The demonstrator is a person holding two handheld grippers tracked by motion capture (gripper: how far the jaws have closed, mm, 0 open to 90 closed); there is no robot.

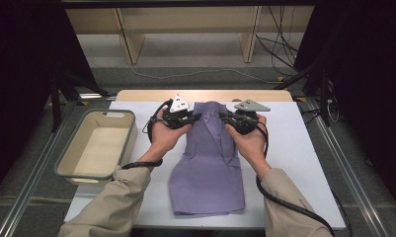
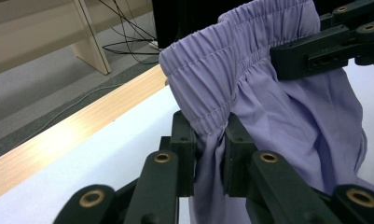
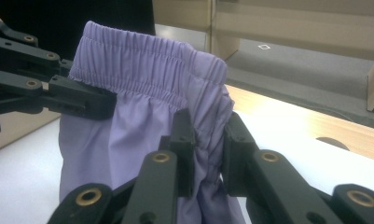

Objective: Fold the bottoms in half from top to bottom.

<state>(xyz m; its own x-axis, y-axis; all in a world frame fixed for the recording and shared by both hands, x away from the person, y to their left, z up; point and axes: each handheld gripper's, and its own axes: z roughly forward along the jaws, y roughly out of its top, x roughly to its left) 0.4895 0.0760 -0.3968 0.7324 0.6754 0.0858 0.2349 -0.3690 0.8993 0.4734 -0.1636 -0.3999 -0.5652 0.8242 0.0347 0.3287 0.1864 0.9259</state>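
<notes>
Already the purple shorts (image 1: 208, 163) are being held by the waistband, pinched in left gripper (image 1: 189, 118) and right gripper (image 1: 228, 119) fingers at centre frame, with folding and binning undone.

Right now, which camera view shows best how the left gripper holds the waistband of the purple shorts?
The left gripper view: its jaws pinch the gathered waistband of the purple shorts close up. The right gripper view shows the left gripper from the side, clamped below the elastic. The high view shows it small, at the top of the shorts.
</notes>
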